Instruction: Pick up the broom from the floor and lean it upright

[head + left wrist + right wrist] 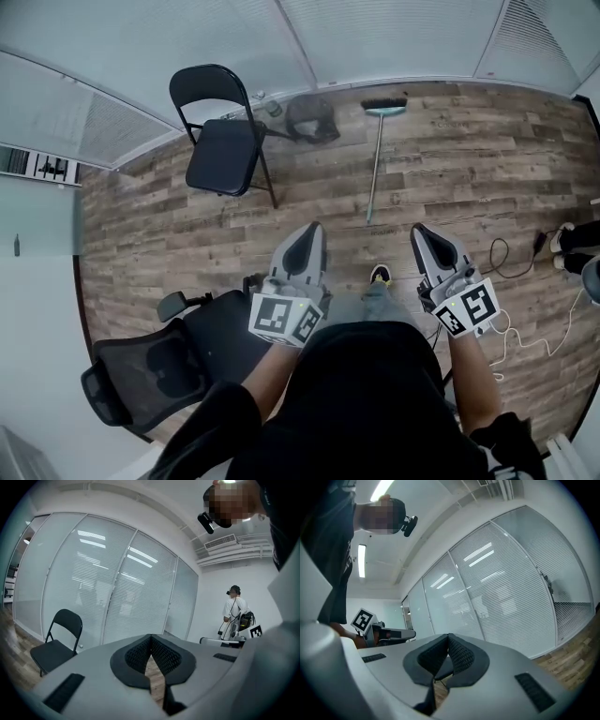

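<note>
The broom (pixel 375 159) lies on the wooden floor ahead of me, its teal-and-black head (pixel 385 108) by the glass wall and its thin handle running back toward my feet. My left gripper (pixel 309 234) and my right gripper (pixel 424 234) are held out side by side in the air, well short of the handle's near end. Both are shut with nothing between the pads: the left gripper (pixel 151 641) and the right gripper (pixel 448 641) each show their ribbed pads meeting at the tips. The broom appears in neither gripper view.
A black folding chair (pixel 225 141) stands left of the broom, also visible as the chair (pixel 55 644). A dark bag (pixel 312 119) sits by the glass wall (pixel 394 37). An office chair (pixel 159 366) is at my near left. Cables (pixel 511 258) trail at right. Another person (pixel 234 611) stands far off.
</note>
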Available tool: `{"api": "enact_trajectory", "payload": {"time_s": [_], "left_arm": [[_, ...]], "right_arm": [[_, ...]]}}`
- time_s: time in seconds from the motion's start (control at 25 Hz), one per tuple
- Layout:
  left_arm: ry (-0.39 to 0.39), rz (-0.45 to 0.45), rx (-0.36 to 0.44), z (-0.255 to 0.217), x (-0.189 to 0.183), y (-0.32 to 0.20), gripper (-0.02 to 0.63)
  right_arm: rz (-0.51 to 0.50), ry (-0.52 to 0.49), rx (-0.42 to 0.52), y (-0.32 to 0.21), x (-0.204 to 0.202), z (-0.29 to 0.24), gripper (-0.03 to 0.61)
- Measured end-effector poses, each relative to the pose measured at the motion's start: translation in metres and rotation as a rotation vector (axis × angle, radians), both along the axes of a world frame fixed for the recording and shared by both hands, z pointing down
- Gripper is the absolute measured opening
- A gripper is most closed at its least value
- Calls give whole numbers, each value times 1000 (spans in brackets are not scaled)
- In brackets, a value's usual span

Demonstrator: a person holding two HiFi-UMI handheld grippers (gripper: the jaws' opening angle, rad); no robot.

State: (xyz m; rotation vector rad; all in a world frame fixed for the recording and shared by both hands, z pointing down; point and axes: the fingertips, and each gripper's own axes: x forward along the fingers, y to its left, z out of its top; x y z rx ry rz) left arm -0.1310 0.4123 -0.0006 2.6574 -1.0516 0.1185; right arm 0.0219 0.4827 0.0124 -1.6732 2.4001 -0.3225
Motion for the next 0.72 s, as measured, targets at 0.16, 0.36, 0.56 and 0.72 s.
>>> {"api": "enact_trajectory", "payload": {"time_s": [0.16,0.36,0.56,0.72], "left_arm": [[-8,17,-11,4,9,-17,21],[-5,43,-34,12,17,-49,21],[44,49,-55,25,17,-92,21],[76,54,-47,20,18,-144,21]], "right_arm": [[0,20,-13,-17,6,7,18],[-26,61,-33,-51,1,14,17],[-57,131,-57,-88,-9,22,17],[-122,213,-98,-137,-18,24,17]]}}
